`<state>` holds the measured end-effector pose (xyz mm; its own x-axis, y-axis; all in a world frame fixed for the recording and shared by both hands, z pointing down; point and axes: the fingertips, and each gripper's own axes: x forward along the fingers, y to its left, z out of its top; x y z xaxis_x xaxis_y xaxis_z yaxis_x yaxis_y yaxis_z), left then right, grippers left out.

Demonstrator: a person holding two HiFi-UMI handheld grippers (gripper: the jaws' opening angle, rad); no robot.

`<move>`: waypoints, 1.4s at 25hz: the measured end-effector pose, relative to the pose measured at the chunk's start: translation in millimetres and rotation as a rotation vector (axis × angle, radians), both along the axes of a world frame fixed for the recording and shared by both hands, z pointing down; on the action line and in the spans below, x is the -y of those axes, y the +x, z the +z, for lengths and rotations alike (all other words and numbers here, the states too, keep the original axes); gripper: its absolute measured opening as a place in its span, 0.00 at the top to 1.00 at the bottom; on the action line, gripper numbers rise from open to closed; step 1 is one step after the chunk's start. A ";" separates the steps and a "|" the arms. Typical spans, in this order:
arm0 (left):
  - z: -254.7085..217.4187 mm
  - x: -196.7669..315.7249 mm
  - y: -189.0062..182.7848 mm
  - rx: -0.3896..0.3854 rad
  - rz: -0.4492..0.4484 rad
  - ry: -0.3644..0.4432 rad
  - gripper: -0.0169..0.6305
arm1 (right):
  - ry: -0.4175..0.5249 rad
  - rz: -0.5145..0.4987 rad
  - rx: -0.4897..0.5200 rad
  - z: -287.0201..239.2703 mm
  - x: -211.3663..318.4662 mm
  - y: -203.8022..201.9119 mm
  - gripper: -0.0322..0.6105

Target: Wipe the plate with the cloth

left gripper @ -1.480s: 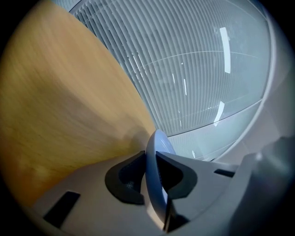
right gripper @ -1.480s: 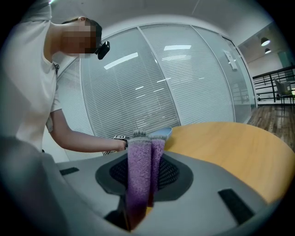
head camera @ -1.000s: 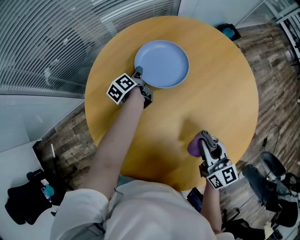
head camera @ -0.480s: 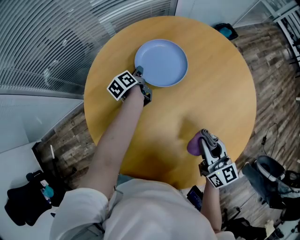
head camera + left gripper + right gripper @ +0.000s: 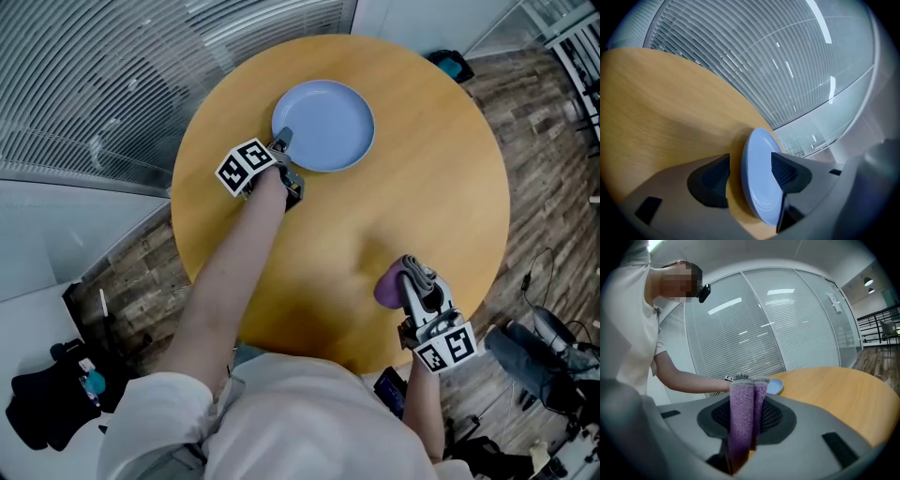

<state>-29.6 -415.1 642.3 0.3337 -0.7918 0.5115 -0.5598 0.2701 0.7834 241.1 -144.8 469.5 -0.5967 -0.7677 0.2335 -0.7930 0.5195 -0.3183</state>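
Note:
A light blue plate (image 5: pixel 323 125) lies on the far side of the round wooden table (image 5: pixel 422 169). My left gripper (image 5: pixel 281 146) sits at the plate's near-left rim. In the left gripper view the plate (image 5: pixel 759 183) runs between the two pads (image 5: pixel 786 171) with a gap on each side; the jaws have just been opening and are open. My right gripper (image 5: pixel 410 277) hovers by the table's near edge, shut on a folded purple cloth (image 5: pixel 388 289). In the right gripper view the cloth (image 5: pixel 742 413) hangs from the jaws, and the plate (image 5: pixel 775 386) shows far behind.
Slatted window blinds (image 5: pixel 112 84) run along the left of the table. A teal object (image 5: pixel 455 64) lies on the wooden floor beyond it. Black bags (image 5: pixel 47 398) sit at the lower left, and dark gear (image 5: pixel 539 361) at the lower right.
The left gripper's jaws have spread apart at the plate's rim. The plate stays in place on the table. My right gripper still holds the cloth in the same spot.

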 end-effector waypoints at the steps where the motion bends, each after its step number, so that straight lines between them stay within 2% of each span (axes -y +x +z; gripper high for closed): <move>1: -1.2 -2.1 -2.6 -0.001 -0.004 -0.001 0.56 | 0.004 0.000 -0.002 -2.1 -1.1 -0.2 0.79; 7: -14.5 -18.7 -24.5 0.062 0.006 0.016 0.57 | 0.026 0.005 -0.008 -13.8 -7.8 1.6 0.79; 9: -18.9 -23.7 -34.4 0.077 0.001 0.025 0.60 | 0.037 0.005 -0.010 -17.0 -9.5 0.2 0.79; 11: -24.5 -28.9 -42.4 0.084 0.000 0.044 0.70 | 0.045 0.008 -0.012 -19.1 -11.5 -1.1 0.79; 13: -34.5 -33.0 -49.3 0.088 0.000 0.082 0.90 | 0.051 0.011 -0.011 -21.5 -14.0 -3.7 0.79; 22: -80.0 -45.6 -66.3 0.073 -0.004 0.203 0.95 | 0.097 0.000 -0.016 -35.6 -26.7 -21.8 0.79; 28: -108.8 -62.4 -64.2 0.075 0.026 0.267 0.95 | 0.136 0.019 -0.019 -50.6 -35.2 -19.1 0.79; 35: -137.5 -81.1 -81.5 0.110 0.075 0.328 0.96 | 0.191 0.052 -0.056 -68.8 -41.0 -14.2 0.79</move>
